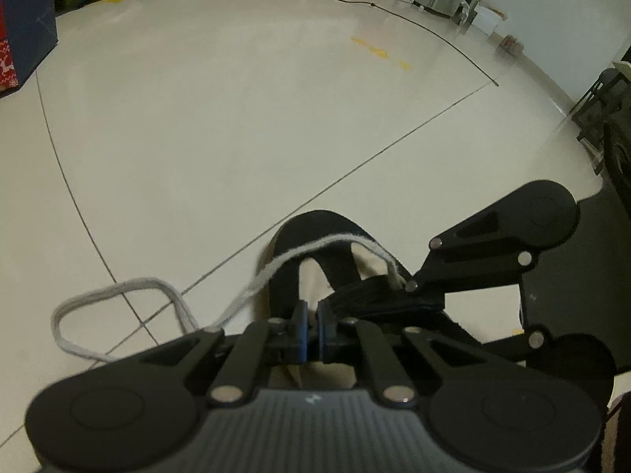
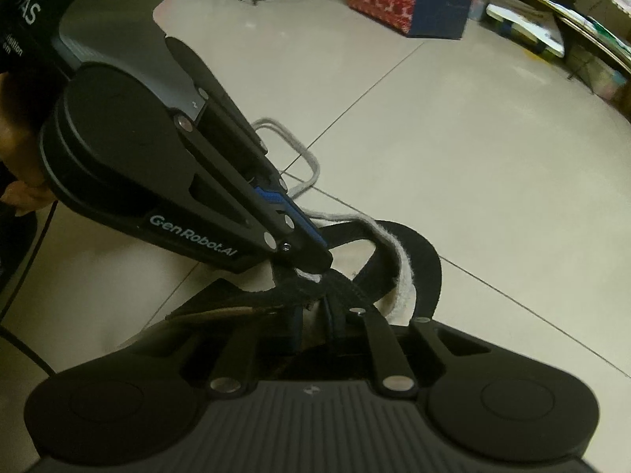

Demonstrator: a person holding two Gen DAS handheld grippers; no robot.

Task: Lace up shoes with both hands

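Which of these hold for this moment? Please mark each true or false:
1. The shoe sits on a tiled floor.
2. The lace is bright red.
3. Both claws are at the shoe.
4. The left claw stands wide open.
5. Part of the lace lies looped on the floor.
1. True: the black shoe rests on the pale floor tiles.
2. False: the lace is pale grey.
3. True: the left claw and the right claw both meet over its opening.
4. False: its blue pads are nearly together.
5. True: a loop lies left of the shoe.
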